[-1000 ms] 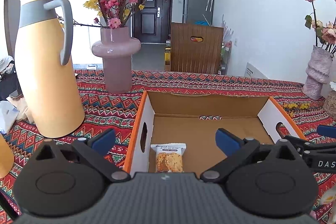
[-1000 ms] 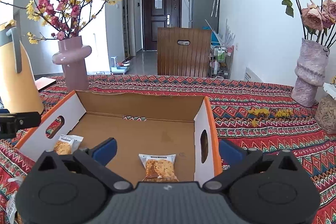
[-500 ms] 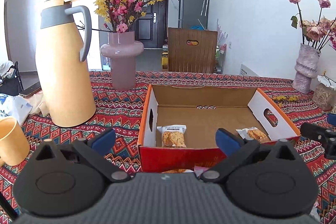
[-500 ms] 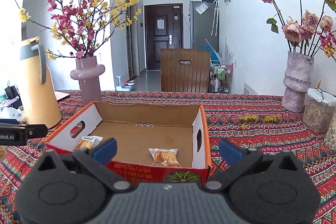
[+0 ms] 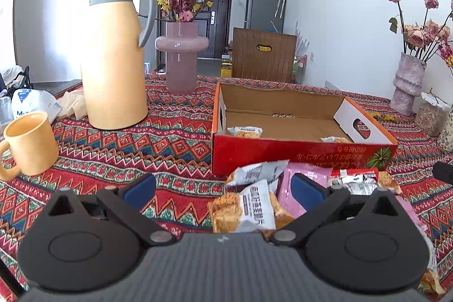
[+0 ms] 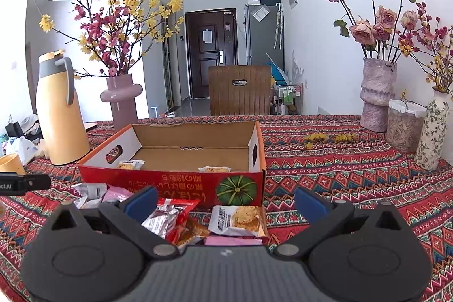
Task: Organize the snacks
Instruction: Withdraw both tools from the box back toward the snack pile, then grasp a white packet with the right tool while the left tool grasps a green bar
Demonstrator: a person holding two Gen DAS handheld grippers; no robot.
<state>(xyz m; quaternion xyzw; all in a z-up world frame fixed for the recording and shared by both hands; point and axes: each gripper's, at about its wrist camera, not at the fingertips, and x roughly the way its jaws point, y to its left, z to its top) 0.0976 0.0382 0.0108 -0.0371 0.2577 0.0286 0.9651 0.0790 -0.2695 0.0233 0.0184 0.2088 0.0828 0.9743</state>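
A red cardboard box (image 5: 300, 156) (image 6: 175, 184) with an open top stands on the patterned tablecloth. Two biscuit packets lie inside it, one at the left (image 5: 245, 131) (image 6: 128, 164) and one at the right (image 5: 335, 139) (image 6: 213, 169). A heap of loose snack packets lies in front of the box: a white biscuit packet (image 5: 246, 207), a pink packet (image 5: 286, 187), a silver-red packet (image 6: 167, 218) and another biscuit packet (image 6: 237, 220). My left gripper (image 5: 223, 190) hangs open above the heap's left side. My right gripper (image 6: 226, 203) is open above its right side. Neither holds anything.
A yellow thermos jug (image 5: 113, 55) and a yellow mug (image 5: 27, 145) stand left of the box, a pink vase of blossoms (image 5: 181, 58) behind. At the right are a stone vase of roses (image 6: 376, 95), a jar (image 6: 403, 126) and a floral vase (image 6: 431, 130).
Both grippers have drawn back from over the box toward the table's near side and still stand open. The box's front wall and the packet heap have come into view.
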